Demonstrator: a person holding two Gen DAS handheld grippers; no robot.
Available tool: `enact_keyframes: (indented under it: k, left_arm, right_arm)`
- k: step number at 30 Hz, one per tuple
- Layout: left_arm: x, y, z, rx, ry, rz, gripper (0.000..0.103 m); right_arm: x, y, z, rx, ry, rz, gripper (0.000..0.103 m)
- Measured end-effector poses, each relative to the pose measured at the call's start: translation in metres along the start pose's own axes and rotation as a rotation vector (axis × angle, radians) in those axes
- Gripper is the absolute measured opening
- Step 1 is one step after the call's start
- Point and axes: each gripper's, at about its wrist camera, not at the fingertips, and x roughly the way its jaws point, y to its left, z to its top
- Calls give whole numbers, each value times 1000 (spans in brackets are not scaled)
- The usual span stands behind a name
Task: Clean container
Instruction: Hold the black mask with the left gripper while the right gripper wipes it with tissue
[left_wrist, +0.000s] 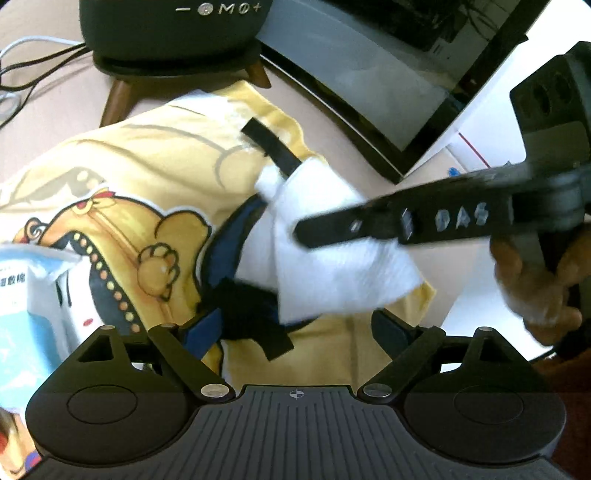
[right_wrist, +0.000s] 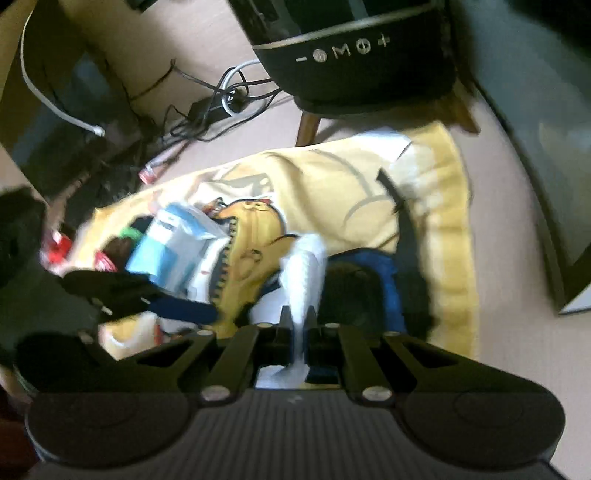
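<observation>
At six o'clock in the right wrist view, the right gripper (right_wrist: 295, 325) is clamped on a white tissue (right_wrist: 304, 269), which hangs over the open mouth of a blue container (right_wrist: 388, 273). The container lies on a yellow cartoon-print cloth (left_wrist: 147, 177) at the centre of the left wrist view, with the left gripper (left_wrist: 295, 332) spread wide around it; whether the blue fingers (left_wrist: 201, 332) touch its walls is unclear. A black speaker (left_wrist: 166, 29) stands at twelve o'clock. A light blue packet (left_wrist: 22, 295) sits at nine o'clock.
</observation>
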Motion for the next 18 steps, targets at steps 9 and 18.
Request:
enact_keyframes:
  k: [9, 18]
  left_arm:
    - [-23, 15, -16, -118, -42, 36, 93]
    - [-3, 36, -6, -395, -25, -127, 93]
  right_arm:
    - [-16, -12, 1, -66, -54, -227, 5]
    - [-6, -39, -37, 48, 7, -223, 5]
